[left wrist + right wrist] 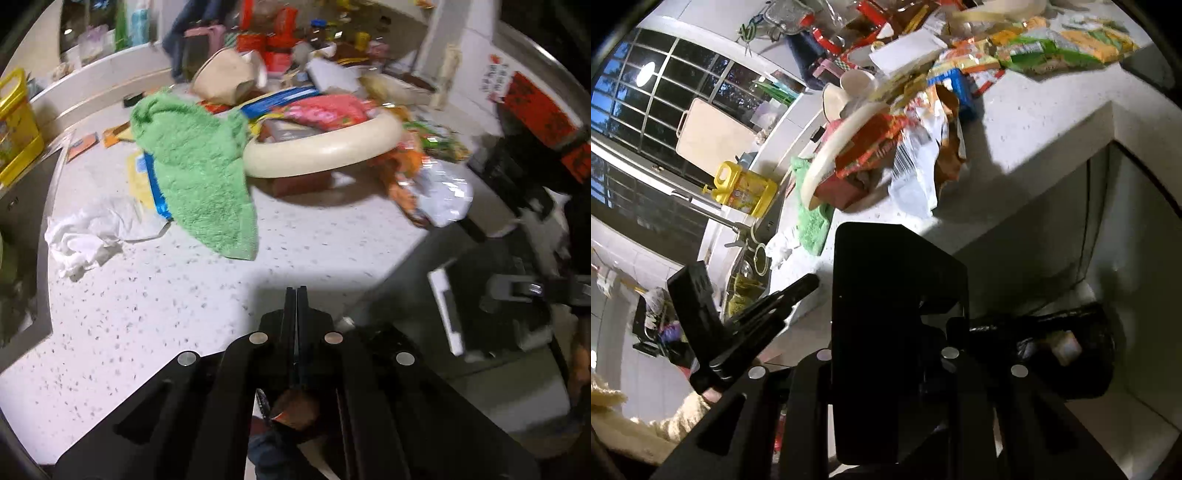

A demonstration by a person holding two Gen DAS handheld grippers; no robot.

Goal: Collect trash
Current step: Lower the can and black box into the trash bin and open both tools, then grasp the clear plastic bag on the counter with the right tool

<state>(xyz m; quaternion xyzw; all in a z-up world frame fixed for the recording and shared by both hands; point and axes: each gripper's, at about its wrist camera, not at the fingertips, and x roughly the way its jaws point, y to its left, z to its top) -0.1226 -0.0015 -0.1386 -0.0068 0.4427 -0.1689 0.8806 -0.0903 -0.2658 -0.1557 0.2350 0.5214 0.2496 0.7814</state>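
My left gripper [296, 290] is shut and empty, low over the speckled white counter [147, 295]. Ahead lie a crumpled white tissue [88, 236], a green towel [195, 166], and a cream ring-shaped rim [325, 147] resting on a heap of snack wrappers [325, 110]. A crinkled white and orange wrapper [436, 192] lies at the counter's right edge. My right gripper [899, 236] is tilted beside the counter edge and its big black fingers [871, 295] hide their gap. A black trash bag [1071, 350] sits low at the right. The left gripper [790, 291] shows in the right wrist view.
A sink [18, 229] is sunk in the counter at left, with a yellow jug [14, 122] behind it. More boxes and packets [280, 37] crowd the back. A cutting board [713, 136] leans at the window. White cabinet fronts [1126, 240] drop below the counter.
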